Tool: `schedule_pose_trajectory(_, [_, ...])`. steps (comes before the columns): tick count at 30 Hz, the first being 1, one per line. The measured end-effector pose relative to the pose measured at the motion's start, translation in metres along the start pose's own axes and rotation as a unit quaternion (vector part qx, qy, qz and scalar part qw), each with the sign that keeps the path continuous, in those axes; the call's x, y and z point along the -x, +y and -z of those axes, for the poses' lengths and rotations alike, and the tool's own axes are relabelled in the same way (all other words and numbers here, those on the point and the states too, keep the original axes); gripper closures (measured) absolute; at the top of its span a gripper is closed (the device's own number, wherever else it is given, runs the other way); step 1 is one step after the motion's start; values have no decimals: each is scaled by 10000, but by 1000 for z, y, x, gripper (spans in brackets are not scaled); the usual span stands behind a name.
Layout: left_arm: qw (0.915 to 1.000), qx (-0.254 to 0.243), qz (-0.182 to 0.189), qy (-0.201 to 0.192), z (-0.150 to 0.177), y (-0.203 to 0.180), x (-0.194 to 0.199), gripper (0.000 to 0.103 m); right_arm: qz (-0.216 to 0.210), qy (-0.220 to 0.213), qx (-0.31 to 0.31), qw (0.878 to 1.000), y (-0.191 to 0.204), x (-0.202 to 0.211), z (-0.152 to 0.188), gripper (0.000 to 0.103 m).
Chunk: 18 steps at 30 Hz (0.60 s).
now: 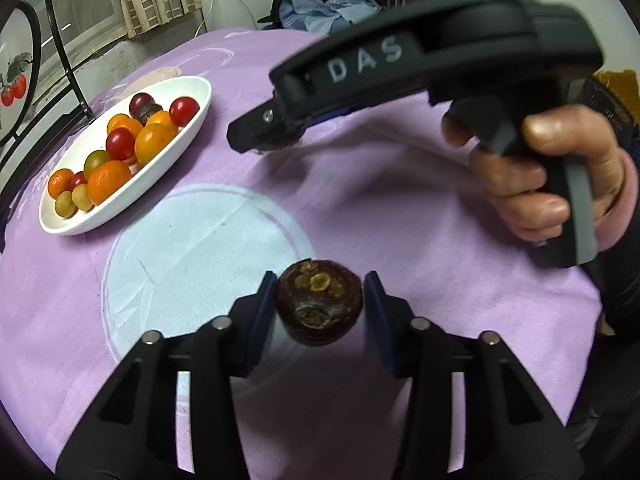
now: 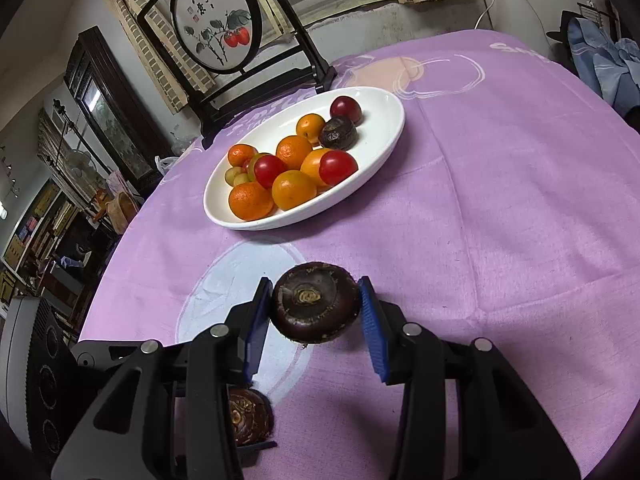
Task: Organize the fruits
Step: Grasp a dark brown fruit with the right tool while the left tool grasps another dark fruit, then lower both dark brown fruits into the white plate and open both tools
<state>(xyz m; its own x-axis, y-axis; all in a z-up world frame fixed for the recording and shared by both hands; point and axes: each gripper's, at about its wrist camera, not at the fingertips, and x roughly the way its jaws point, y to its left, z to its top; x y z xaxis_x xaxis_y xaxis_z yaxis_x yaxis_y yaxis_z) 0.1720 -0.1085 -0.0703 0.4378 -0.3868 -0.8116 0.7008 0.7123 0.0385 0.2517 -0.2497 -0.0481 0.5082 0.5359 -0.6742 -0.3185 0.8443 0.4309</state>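
While each gripper clamped a chestnut, the left (image 1: 320, 300) and right (image 2: 316, 304) nuts (image 2: 316, 302) looked dark, glossy, flattened, above the purple cloth (image 2: 480, 200), near the plate (image 2: 380, 152).

Matt cloth, glossy dish, rough dark fruit

A matt woven purple cloth (image 2: 500, 200) covers the bench; the white dish (image 2: 380, 144) looks glazed and glossy (ceramic, apparently); each hand-held gripper is matt black plastic with ribbed blue pads (image 2: 374, 332); the dark fruit (image 2: 316, 304) is rough-skinned.
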Motion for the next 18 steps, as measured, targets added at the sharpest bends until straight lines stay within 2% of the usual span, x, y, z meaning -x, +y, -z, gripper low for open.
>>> schedule_pose_trajectory(1, [10000,10,5,-12,0,0,1,60,9,6,-1,10000,0,0,0,59])
schedule_pose_trajectory(11, [9999,154,-37,-51,-2,1,2,61,-78,-56,161,9998,8,0,1,59])
schedule_pose_trajectory(18, [9973,549,-49,-489,-10,15,25,61,-354,-208,227,9989,15,3,-12,59])
